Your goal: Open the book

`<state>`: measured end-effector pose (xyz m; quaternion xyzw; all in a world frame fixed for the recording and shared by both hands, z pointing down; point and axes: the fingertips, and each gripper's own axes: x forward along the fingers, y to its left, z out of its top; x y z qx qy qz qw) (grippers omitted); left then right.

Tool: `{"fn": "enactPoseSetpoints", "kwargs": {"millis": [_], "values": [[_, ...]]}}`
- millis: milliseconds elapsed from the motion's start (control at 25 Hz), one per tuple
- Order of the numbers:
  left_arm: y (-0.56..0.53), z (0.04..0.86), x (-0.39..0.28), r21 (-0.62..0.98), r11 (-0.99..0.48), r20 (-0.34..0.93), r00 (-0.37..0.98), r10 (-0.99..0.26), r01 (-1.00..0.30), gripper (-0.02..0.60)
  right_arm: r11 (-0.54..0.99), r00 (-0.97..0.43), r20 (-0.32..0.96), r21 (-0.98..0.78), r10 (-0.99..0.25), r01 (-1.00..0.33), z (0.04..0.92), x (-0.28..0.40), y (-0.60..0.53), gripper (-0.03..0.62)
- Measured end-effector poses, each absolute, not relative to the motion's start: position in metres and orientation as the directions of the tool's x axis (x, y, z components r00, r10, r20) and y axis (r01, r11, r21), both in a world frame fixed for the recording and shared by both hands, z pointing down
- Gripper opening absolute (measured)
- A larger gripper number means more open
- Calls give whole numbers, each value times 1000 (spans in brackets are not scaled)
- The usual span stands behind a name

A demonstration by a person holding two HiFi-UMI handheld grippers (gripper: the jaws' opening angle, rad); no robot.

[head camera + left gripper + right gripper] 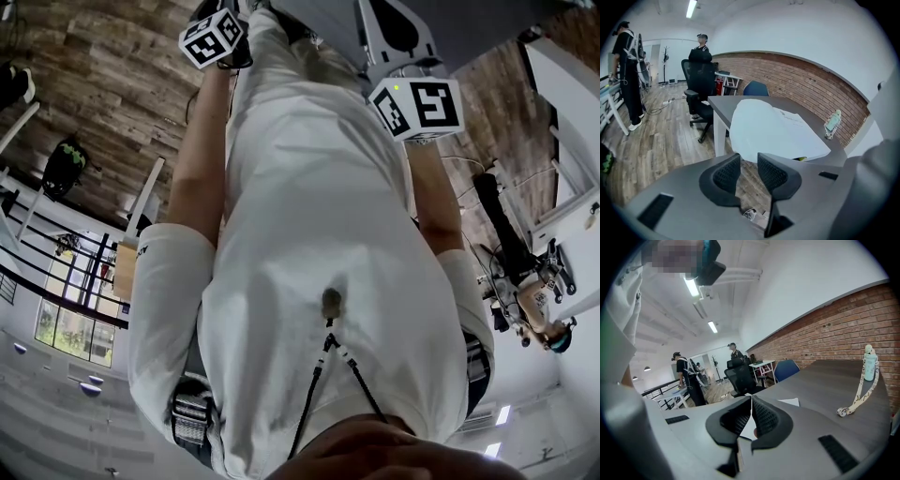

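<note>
Grey table (723,101), bearing the white book (773,133) with its upper leaf bowed upward. Your right gripper (751,400) was closed on a thin white page (749,426), whose edge stood between the pads. Your left gripper (749,158) had its jaws apart with nothing between them, just short of the book. Step in hand, as judged: turning the leaf open. The next move called for swinging the pinched page over without creasing it, with the left gripper free to steady the book

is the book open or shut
Open: its white page arches off the grey table, edge pinched in the right hand-held gripper.
</note>
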<state>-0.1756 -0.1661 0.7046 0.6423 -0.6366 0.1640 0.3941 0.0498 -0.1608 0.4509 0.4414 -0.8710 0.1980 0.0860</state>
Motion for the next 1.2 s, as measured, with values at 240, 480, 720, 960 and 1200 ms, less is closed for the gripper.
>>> {"fn": "enactPoseSetpoints", "kwargs": {"millis": [240, 480, 720, 960, 1200], "values": [[-155, 706, -181, 258, 127, 736, 110, -668, -958, 115, 537, -601, 325, -269, -731, -799, 450, 49, -164, 37], [-147, 696, -192, 236, 124, 723, 89, -685, -964, 104, 543, -606, 322, -270, -728, -795, 448, 44, -166, 37], [-158, 650, -185, 203, 27, 657, 116, -745, -979, 35, 548, -608, 307, -264, -732, -793, 437, 43, -168, 37], [-176, 590, -149, 172, -153, 563, 225, -796, -973, 28, 547, -603, 278, -257, -748, -797, 420, 47, -167, 37], [-191, 517, -101, 140, -332, 450, 359, -818, -933, 26, 532, -580, 249, -237, -776, -813, 399, 55, -166, 37]]}}
